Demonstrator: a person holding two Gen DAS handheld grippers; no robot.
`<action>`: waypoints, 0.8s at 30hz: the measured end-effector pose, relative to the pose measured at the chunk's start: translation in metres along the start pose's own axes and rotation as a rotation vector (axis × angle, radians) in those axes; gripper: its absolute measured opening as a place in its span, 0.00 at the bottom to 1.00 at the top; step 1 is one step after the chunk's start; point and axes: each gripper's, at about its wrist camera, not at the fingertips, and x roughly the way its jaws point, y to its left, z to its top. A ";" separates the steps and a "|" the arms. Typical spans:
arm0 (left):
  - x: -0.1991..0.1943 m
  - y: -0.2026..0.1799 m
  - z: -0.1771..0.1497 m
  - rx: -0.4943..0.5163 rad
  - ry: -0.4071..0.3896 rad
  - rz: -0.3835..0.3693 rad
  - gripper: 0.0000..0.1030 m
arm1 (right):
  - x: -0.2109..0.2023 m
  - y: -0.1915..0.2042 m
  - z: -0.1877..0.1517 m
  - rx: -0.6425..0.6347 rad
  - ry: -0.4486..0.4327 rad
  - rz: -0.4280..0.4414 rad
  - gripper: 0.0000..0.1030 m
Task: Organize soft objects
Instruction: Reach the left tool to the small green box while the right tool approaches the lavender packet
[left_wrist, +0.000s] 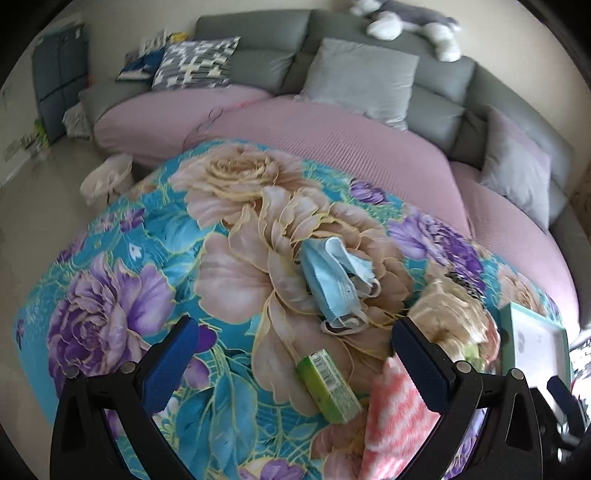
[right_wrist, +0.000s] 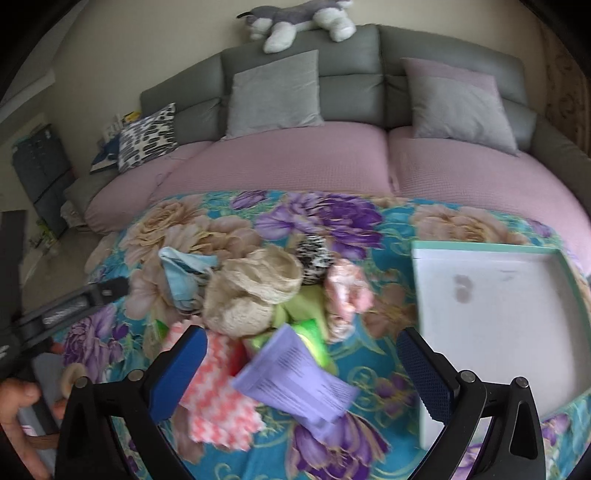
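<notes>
A heap of soft things lies on the floral cloth (right_wrist: 388, 229): blue face masks (left_wrist: 332, 280) (right_wrist: 184, 273), a beige knitted piece (right_wrist: 251, 291), a black-and-white piece (right_wrist: 314, 260), a pink fluffy cloth (right_wrist: 347, 291), a pink-and-white zigzag cloth (right_wrist: 218, 398) (left_wrist: 395, 413), green items (right_wrist: 310, 332) and a purple packet (right_wrist: 295, 384). A green box (left_wrist: 328, 387) lies near the masks. My left gripper (left_wrist: 295, 350) is open above the green box, empty. My right gripper (right_wrist: 303, 365) hangs open over the purple packet, holding nothing.
A white tray with a teal rim (right_wrist: 498, 314) (left_wrist: 535, 343) sits on the cloth at the right. Behind is a pink-covered sofa (right_wrist: 295, 162) with grey cushions (right_wrist: 273, 96), a patterned pillow (right_wrist: 147, 136) and a plush dog (right_wrist: 295, 22). A hand (right_wrist: 18, 417) shows at the lower left.
</notes>
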 end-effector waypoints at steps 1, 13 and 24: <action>0.006 0.000 0.001 -0.011 0.010 0.005 1.00 | 0.005 0.001 -0.001 -0.001 0.006 0.008 1.00; 0.055 -0.003 -0.031 -0.008 0.121 -0.030 0.99 | 0.041 -0.014 -0.037 0.039 0.120 0.045 1.00; 0.060 0.001 -0.047 0.022 0.146 -0.020 0.86 | 0.038 -0.021 -0.055 -0.001 0.147 -0.015 0.99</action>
